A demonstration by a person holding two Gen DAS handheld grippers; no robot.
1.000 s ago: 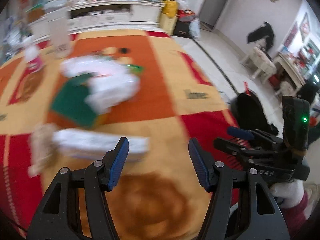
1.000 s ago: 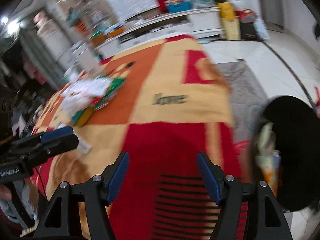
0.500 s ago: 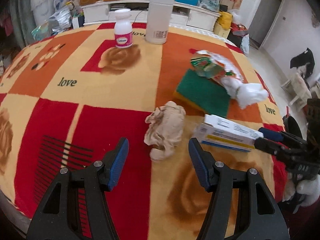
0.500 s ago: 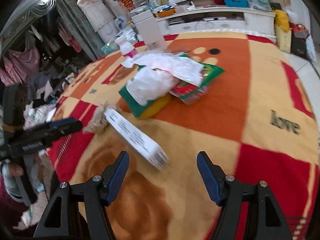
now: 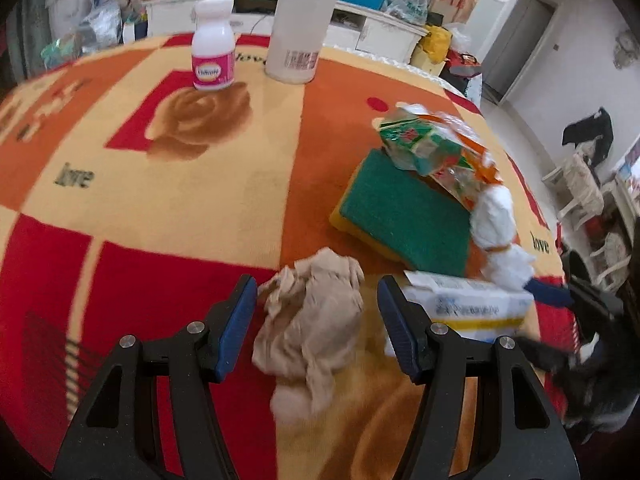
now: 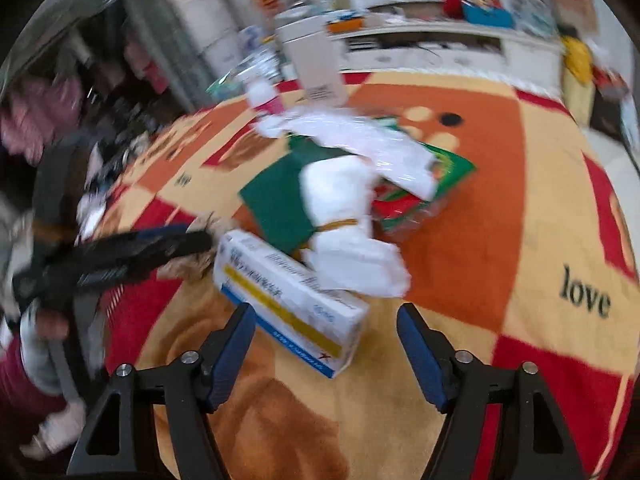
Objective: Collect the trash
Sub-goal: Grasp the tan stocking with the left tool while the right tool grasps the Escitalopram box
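A crumpled beige paper wad [image 5: 312,320] lies on the patterned tablecloth [image 5: 160,208], between the fingers of my left gripper [image 5: 314,312]. That gripper is open and its pads stand clear of the wad. A white box with yellow and blue stripes [image 6: 288,300] lies just ahead of my right gripper [image 6: 326,332], its near corner between the fingers. The right jaws are opening and do not touch it. In the left wrist view the same box [image 5: 472,308] sits right of the wad. Behind it lie a white tissue [image 6: 344,216] and a snack wrapper [image 5: 432,152].
A green and yellow sponge [image 5: 404,212] lies under the wrapper. A pink-labelled bottle [image 5: 213,60] and a tall white canister [image 5: 298,24] stand at the table's far side. My left gripper [image 6: 120,252] shows blurred in the right wrist view. The table edge [image 5: 552,240] drops off to the right.
Both views swung from the table's edge and floor onto the trash pile. My left gripper closed in around the beige wad. My right gripper neared the box and its jaws widened slightly.
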